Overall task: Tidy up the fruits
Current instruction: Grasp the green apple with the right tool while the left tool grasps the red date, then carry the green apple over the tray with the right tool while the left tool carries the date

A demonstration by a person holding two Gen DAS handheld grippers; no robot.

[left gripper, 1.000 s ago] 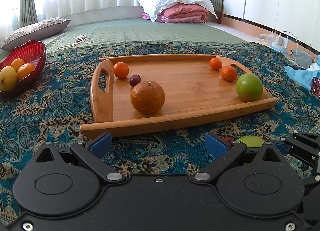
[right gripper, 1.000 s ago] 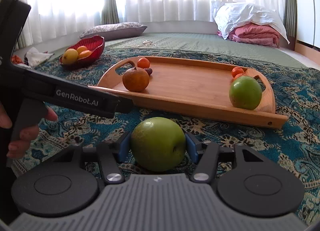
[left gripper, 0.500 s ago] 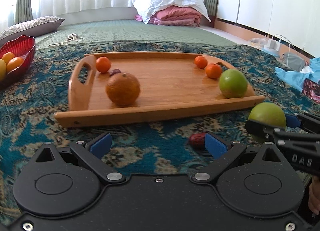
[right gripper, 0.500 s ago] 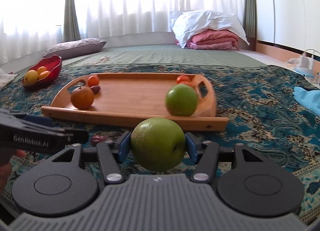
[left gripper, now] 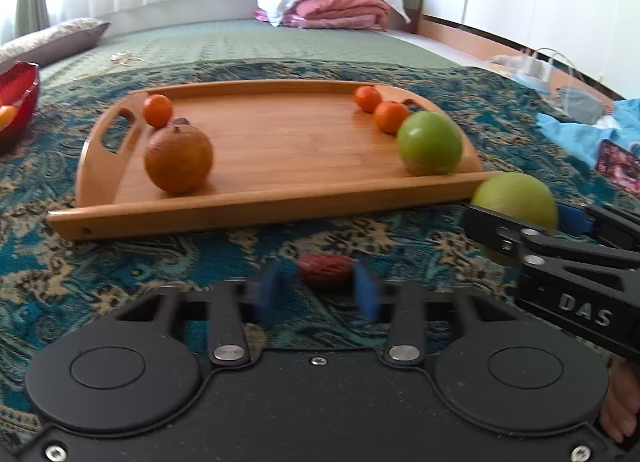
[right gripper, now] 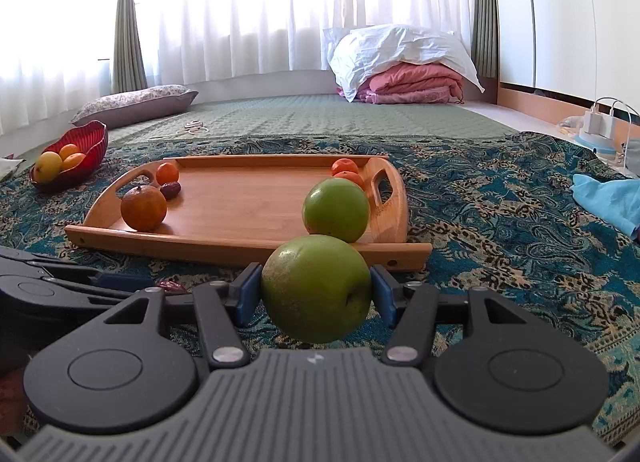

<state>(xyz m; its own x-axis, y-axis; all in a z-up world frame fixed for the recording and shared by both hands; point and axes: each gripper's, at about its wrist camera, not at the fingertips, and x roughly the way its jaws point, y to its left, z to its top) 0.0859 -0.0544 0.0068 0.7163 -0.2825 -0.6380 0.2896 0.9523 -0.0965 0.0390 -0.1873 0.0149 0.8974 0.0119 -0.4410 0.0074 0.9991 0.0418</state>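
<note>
The left tongs (left gripper: 316, 290), just closed in, are seen around a date (left gripper: 325, 269) on the rug (left gripper: 120, 262) before a tray (left gripper: 280, 141) bearing an orange (left gripper: 178, 159) and an apple (left gripper: 429, 142), with a second apple (left gripper: 516, 197) gripped by the right tongs (left gripper: 520, 217).
</note>
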